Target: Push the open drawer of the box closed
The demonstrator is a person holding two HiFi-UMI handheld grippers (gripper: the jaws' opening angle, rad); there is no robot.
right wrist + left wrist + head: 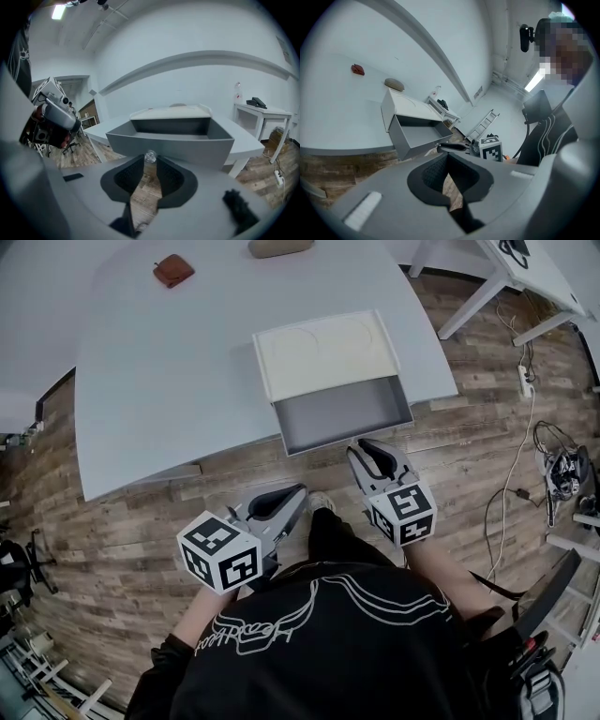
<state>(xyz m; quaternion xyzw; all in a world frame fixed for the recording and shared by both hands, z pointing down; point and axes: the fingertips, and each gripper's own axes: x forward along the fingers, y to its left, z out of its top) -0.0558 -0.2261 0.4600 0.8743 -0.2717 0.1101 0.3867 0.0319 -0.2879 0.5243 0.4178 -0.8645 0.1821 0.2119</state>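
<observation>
A white box [323,351] sits at the near edge of the light grey table [169,381]. Its grey drawer [343,414] is pulled out toward me and looks empty inside. My right gripper [360,448] is just in front of the drawer front [168,147], its jaws a narrow gap apart. A small clear knob [150,156] shows at the tips of the right gripper [150,163]; I cannot tell whether they touch it. My left gripper [296,493] hangs lower and to the left over the floor, tips together and holding nothing. The left gripper [448,157] points past the drawer [419,136].
A brown pouch [173,270] and a tan object [279,247] lie at the table's far side. White tables [511,273] stand to the right. Cables [561,470] trail over the wooden floor [122,521]. A ladder [485,124] leans on the wall.
</observation>
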